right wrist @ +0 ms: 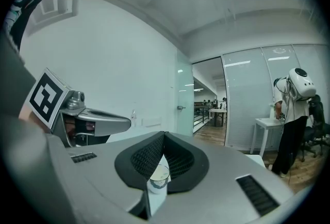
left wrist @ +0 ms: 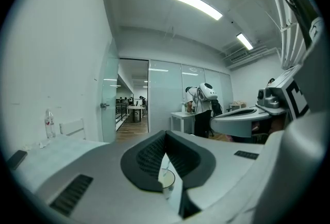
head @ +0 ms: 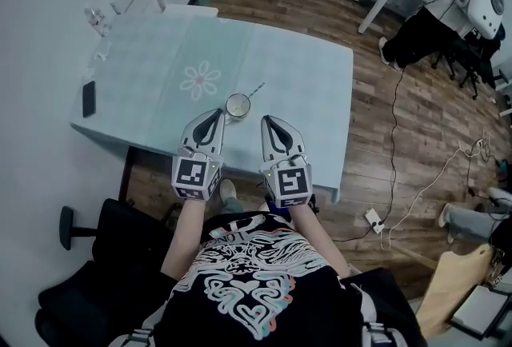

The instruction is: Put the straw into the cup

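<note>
Head view: the cup [head: 238, 105] stands upright on the surface [head: 312, 73], just beyond the left tongs [head: 215, 113] and right tongs [head: 267, 121], both clenched on nothing. The straw [head: 256, 89] runs its length from the cup's rim toward the far right. I cannot tell whether it leans inside or lies beside.

Left gripper view: tips together, the straw [left wrist: 167, 166] slanting up past the cup [left wrist: 168, 181].

Right gripper view: tips together, the cup [right wrist: 159, 177] ahead.

If the straw is in, nothing is left to do. If not, the whole task remains.
</note>
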Tool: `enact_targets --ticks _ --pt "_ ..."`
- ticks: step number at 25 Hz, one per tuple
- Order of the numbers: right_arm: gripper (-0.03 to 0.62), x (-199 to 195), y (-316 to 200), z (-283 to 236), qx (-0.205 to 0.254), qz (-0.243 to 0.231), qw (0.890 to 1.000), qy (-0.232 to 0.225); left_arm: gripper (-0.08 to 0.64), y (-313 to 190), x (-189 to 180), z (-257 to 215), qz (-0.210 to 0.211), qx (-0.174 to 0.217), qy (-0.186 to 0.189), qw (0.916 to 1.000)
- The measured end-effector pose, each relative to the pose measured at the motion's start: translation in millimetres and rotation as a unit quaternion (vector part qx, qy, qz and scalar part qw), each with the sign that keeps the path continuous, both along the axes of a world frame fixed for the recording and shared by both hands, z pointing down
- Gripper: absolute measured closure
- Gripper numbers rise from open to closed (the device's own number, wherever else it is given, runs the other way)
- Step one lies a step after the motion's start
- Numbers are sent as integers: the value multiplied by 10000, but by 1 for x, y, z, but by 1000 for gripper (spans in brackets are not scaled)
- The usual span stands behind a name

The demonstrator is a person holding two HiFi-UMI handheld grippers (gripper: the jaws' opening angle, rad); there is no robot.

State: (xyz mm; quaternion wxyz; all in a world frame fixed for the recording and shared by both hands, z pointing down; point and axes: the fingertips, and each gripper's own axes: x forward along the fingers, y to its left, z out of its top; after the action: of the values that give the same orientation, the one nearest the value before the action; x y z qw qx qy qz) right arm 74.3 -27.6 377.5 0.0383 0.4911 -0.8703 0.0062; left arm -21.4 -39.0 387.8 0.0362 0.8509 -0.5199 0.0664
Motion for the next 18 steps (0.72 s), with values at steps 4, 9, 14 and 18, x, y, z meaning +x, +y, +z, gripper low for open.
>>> enact_targets --ticks 4,9,14,18 --pt "569 5 6 0 25 -104 9999 -37 539 12 8 -1 -62 28 -46 10000" --pt "569 10 11 0 32 -133 9997 -188 540 22 8 -3 -167 90 -98 9998" --pt "569 14 16 -5 43 -154 9996 -221 539 30 5 -4 -291 152 -128 9994" --pt "569 17 20 -5 8 -174 9995 -274 538 32 11 -5 -245 140 -139 9995"
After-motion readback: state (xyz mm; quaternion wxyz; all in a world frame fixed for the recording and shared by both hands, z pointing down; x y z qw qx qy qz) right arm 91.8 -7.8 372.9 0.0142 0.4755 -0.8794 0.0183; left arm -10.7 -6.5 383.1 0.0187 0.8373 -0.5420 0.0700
